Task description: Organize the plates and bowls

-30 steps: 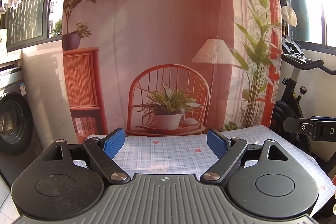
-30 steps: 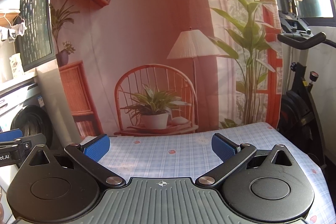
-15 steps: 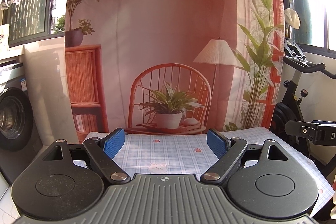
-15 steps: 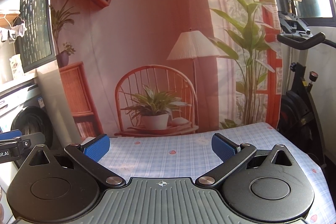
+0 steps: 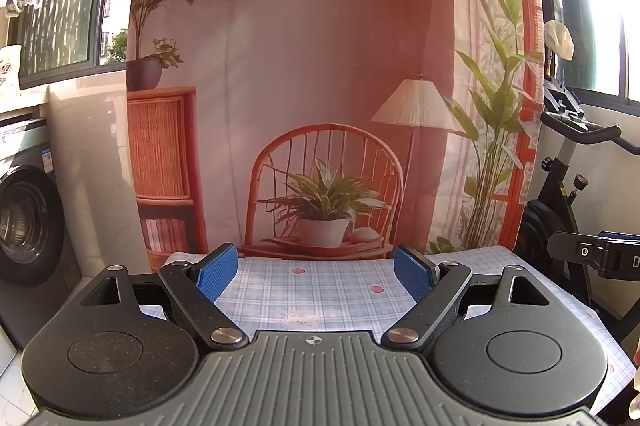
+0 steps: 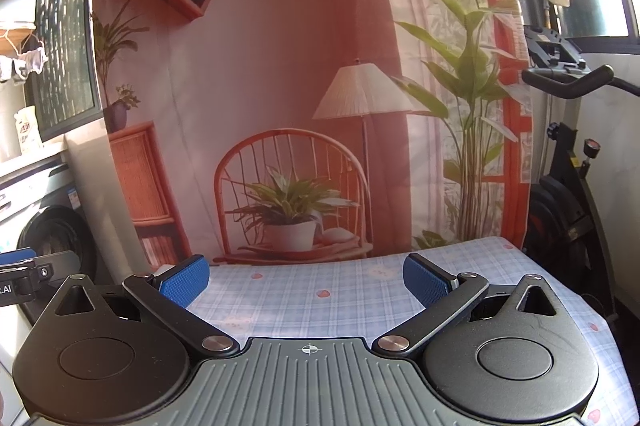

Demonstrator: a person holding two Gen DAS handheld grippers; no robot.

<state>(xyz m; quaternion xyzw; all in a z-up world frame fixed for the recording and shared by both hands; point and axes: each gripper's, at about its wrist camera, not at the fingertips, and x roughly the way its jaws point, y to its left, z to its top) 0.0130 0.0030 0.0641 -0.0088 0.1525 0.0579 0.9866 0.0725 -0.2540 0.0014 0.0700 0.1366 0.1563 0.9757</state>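
- Both my grippers spread wide, nothing held: left gripper (image 5: pixel 316 272), right gripper (image 6: pixel 306 282).
- Blue-checked tablecloth-covered table (image 5: pixel 320 290) at 12 o'clock beneath them.
- Plates, bowls: none visible in either view.
- Black exercise bike (image 6: pixel 568 194) at 3 o'clock.

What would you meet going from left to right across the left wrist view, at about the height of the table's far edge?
Washing machine → printed backdrop → exercise bike → right hand-held gripper, at the frame's right edge.
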